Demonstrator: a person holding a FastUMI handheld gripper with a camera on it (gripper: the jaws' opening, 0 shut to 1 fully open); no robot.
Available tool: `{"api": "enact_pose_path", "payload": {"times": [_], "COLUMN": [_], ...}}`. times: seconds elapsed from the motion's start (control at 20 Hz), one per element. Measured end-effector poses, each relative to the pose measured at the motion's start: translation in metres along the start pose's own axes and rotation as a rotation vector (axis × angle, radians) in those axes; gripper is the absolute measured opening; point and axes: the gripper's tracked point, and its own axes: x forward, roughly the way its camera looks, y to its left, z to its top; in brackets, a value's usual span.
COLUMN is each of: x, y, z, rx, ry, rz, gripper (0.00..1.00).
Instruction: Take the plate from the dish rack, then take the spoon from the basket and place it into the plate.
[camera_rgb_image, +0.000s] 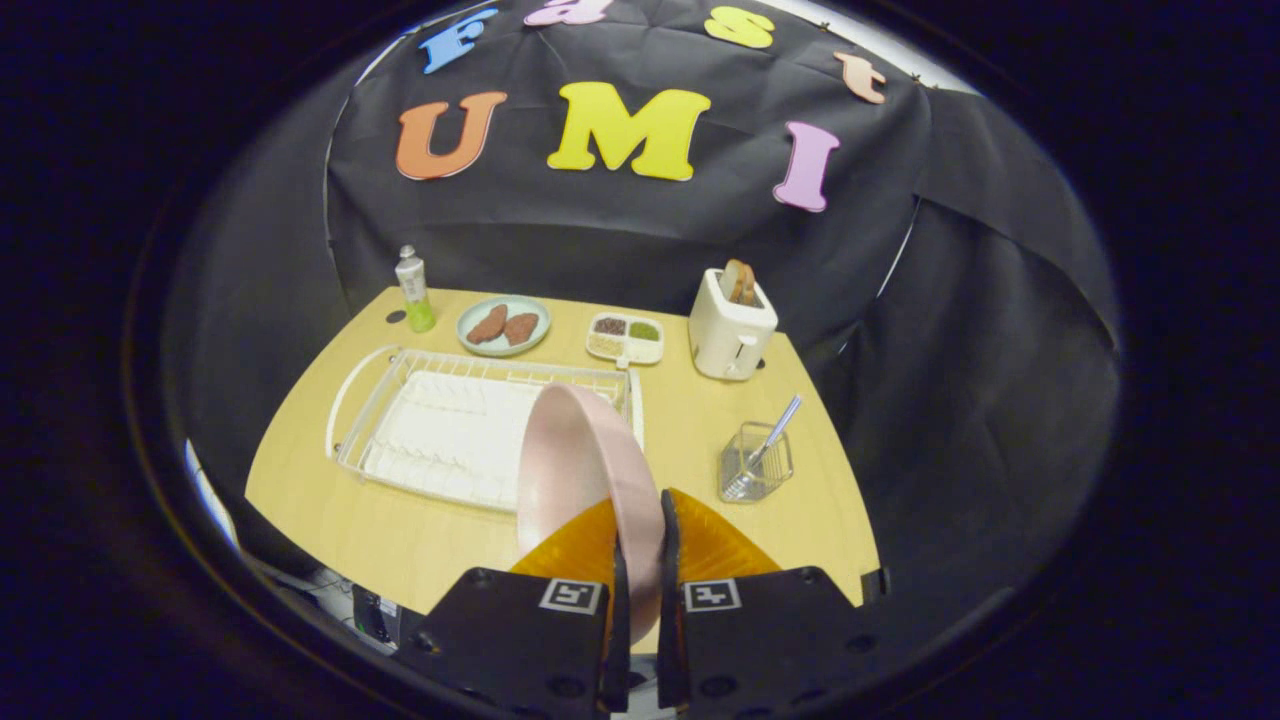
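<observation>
Hand-held gripper (640, 535): clenched on the rim of the plate (575, 465), one finger on each face; plate carried on edge, nearly upright, raised above the surface (340, 520).

Plate: pink, round; out of the dish rack (450, 435), held at the rack's near right corner and overlapping it in the gripper view.

Dish rack: white wire, on the surface; landmark for the entries below.

Basket (755, 472): small, clear wire, right of the rack, well apart from it.

Spoon (772, 435): metal, standing in the basket, handle leaning up and away to the right.

Toaster (730, 325): beyond the rack, to its right, bread in the slot.

Divided dish (625, 338), plate of food (503, 325), bottle (415, 290): in a row beyond the rack.

Step in hand, as judged: first step, plate lifted, not yet set down.

Next move calls for: tipping the plate flat, lowering it onto bare surface near the rack and basket, then releasing before going for the spoon.
</observation>
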Motion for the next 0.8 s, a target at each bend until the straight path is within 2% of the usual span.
{"api": "enact_pose_path", "payload": {"times": [0.1, 0.35, 0.8], "x": [0.015, 0.047, 0.067], "y": [0.01, 0.044, 0.043], "z": [-0.032, -0.086, -0.117], "rx": [0.003, 0.046, 0.092], "ry": [0.028, 0.129, 0.136], "rz": [0.021, 0.148, 0.209], "gripper": [0.16, 0.16, 0.18]}}
